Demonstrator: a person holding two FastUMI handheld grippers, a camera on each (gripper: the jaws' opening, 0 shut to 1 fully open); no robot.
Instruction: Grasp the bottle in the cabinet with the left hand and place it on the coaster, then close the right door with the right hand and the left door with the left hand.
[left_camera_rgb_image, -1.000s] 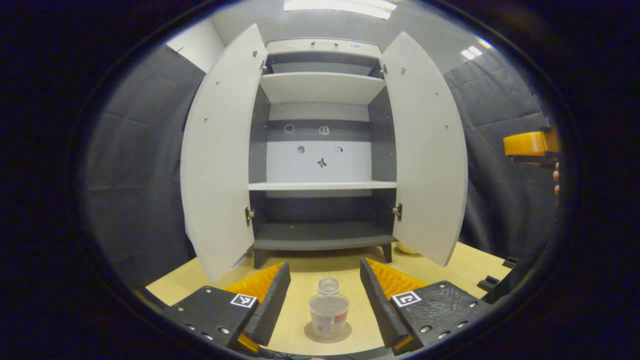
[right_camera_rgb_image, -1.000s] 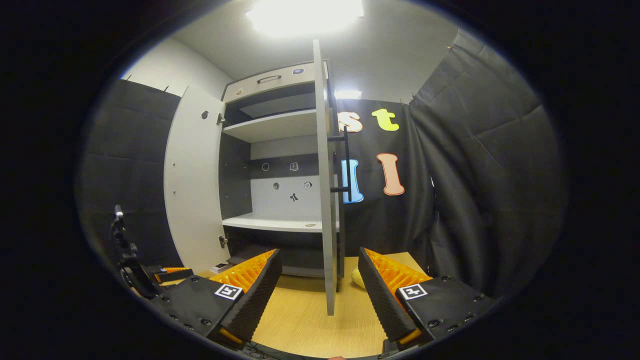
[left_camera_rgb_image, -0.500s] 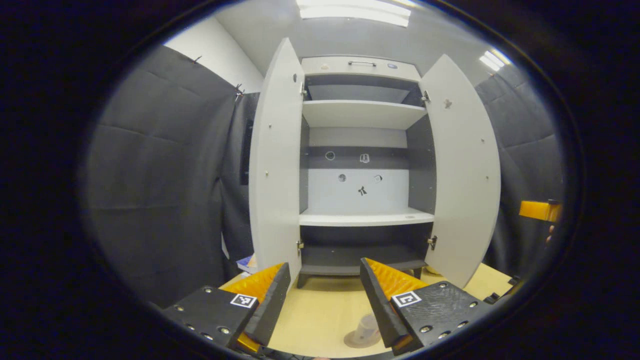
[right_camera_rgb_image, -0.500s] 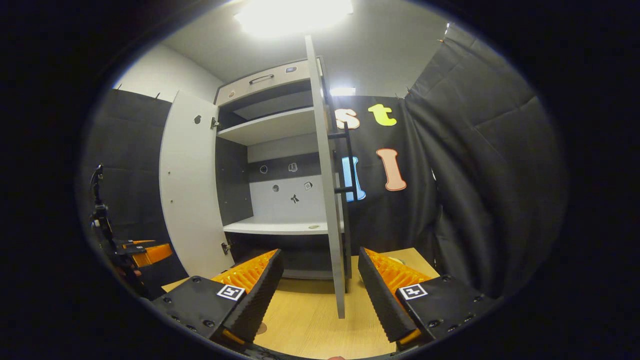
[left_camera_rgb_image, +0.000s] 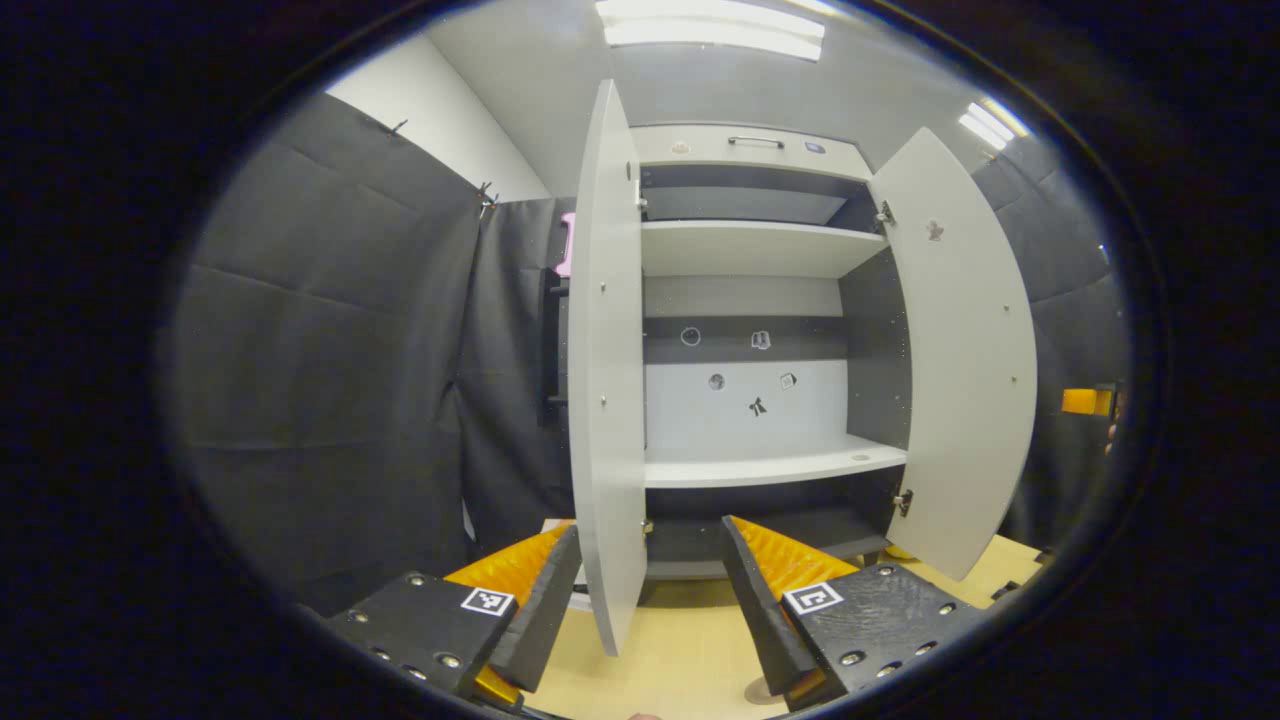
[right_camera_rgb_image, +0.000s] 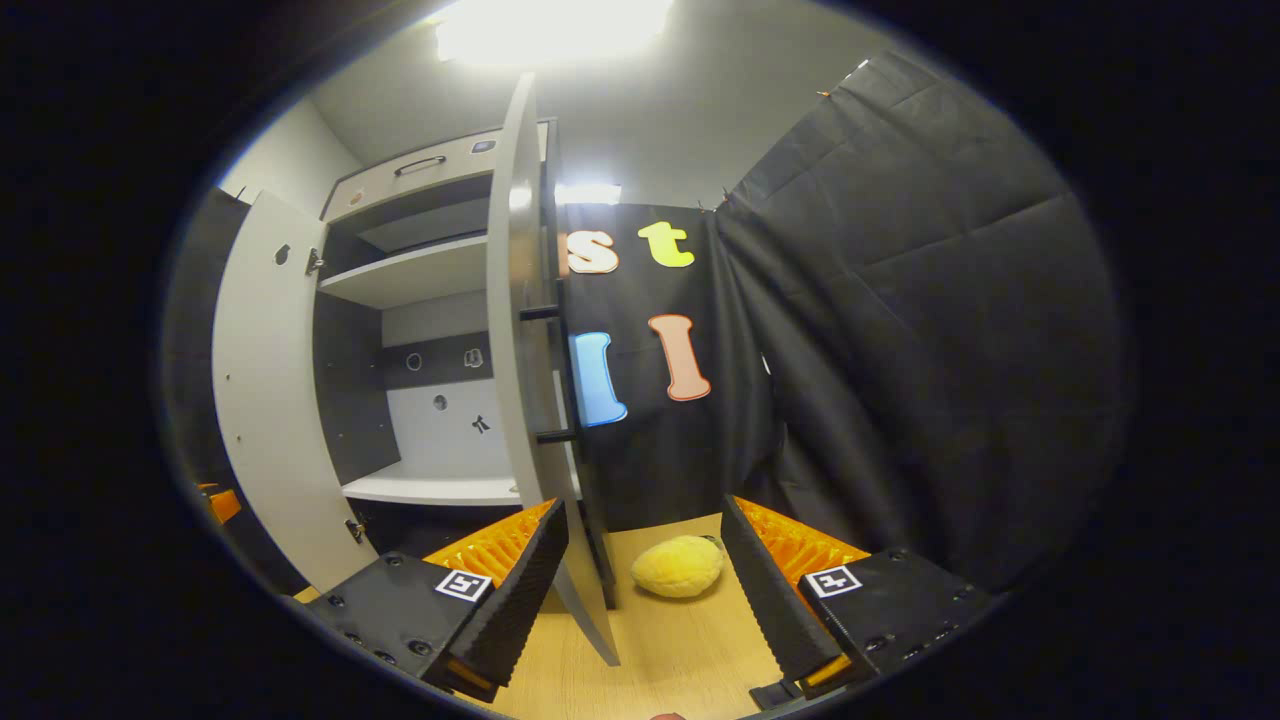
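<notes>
The white cabinet (left_camera_rgb_image: 745, 250) stands with both doors swung out and its shelves bare. My left gripper (left_camera_rgb_image: 649, 528) is open, and the left door (left_camera_rgb_image: 603, 400) is seen edge-on, its lower corner between the fingers close to the left one. The right door (left_camera_rgb_image: 962, 380) hangs open to the right. A sliver of the round coaster (left_camera_rgb_image: 757, 690) peeks out beside my right finger. In the right gripper view, my right gripper (right_camera_rgb_image: 641, 505) is open, and the right door (right_camera_rgb_image: 518, 330) with its black handle (right_camera_rgb_image: 553, 372) stands edge-on just past the left finger.
The cabinet stands on a light wooden table (left_camera_rgb_image: 680, 660). A yellow lemon-like object (right_camera_rgb_image: 678, 566) lies on the table behind the right door. Black cloth walls close in on both sides. The other gripper's orange part (left_camera_rgb_image: 1085, 401) shows far right.
The left gripper swung left off the bottle on the coaster and now faces the left door's edge. The right gripper moved right past the right door's edge, bringing the yellow object into view.
</notes>
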